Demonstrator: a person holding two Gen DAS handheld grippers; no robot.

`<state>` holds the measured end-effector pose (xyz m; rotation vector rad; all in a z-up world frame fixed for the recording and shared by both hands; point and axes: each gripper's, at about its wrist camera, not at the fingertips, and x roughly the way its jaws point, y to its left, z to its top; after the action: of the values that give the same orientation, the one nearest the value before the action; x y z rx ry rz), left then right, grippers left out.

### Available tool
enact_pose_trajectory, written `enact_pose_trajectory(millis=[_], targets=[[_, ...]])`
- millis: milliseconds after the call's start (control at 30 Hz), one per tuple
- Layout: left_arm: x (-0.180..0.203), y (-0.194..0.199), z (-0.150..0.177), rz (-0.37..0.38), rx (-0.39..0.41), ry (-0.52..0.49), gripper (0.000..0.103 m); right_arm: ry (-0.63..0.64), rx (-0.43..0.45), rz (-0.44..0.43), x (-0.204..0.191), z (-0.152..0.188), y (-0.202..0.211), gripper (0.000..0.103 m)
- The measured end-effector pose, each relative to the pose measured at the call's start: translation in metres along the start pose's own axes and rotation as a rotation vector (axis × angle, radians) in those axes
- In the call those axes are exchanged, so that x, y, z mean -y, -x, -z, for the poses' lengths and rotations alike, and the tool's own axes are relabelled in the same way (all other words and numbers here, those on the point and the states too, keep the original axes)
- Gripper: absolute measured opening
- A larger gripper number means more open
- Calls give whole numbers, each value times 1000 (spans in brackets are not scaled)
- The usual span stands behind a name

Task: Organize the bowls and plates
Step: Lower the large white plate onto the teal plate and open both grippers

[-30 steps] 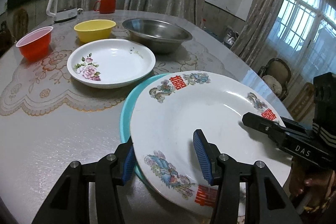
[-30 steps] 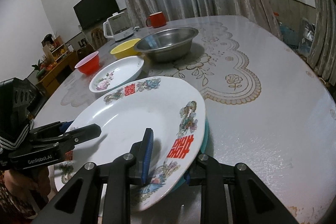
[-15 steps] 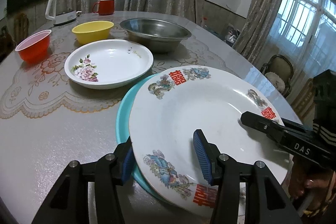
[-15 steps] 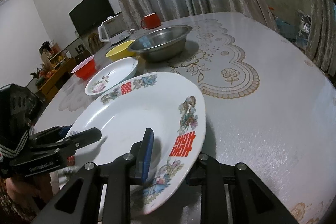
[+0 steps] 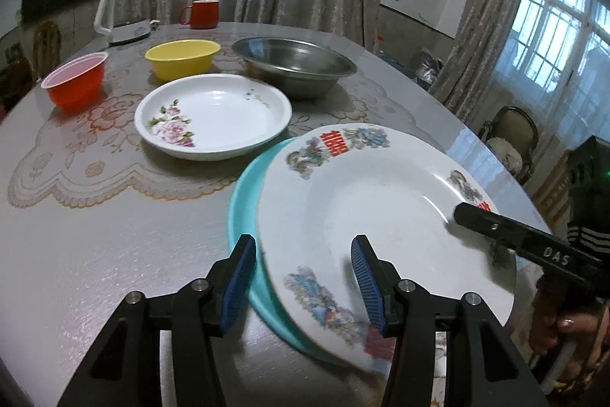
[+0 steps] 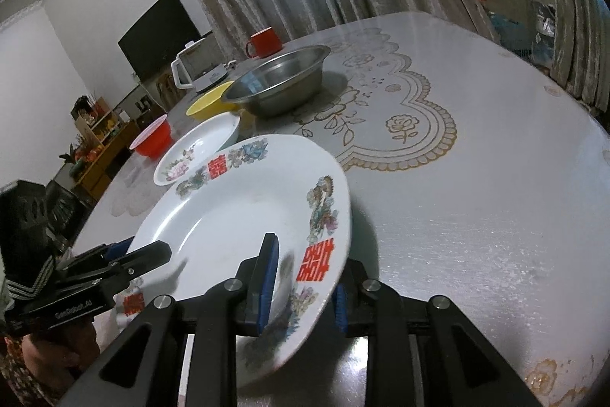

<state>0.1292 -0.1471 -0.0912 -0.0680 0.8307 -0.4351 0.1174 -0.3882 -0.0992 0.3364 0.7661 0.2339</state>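
Evidently the right gripper's [image 6: 301, 287] fingers were pinched on the rim of the patterned plate [image 6: 236, 227], while the left gripper's [image 5: 303, 277] were spread astride its opposite rim. It was tilted above the teal plate [image 5: 244, 201] and best lowered level, centred.

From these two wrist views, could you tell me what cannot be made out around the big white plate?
- Teal plate: left wrist view shows only its left rim; the big white plate covers the rest.
- Right gripper: its outer finger is hidden below the white plate's rim in the right wrist view.
- Left gripper: whether its pads press the plates is unclear.
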Motion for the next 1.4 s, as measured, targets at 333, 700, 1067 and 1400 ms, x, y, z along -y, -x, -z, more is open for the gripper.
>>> enact_pose_trajectory(millis=[333, 700, 1067, 1400], targets=[[6, 0, -1, -18, -4, -37, 43, 4, 2, 65, 1, -3, 1, 20], [0, 0, -3, 3, -3, -10, 43, 44, 10, 84, -5, -2, -1, 21], [-5, 11, -3, 25, 13, -5, 50, 52, 24, 98, -7, -5, 12, 28], [-41, 38, -6, 33, 94, 102, 75, 72, 49, 165, -19, -25, 27, 29]])
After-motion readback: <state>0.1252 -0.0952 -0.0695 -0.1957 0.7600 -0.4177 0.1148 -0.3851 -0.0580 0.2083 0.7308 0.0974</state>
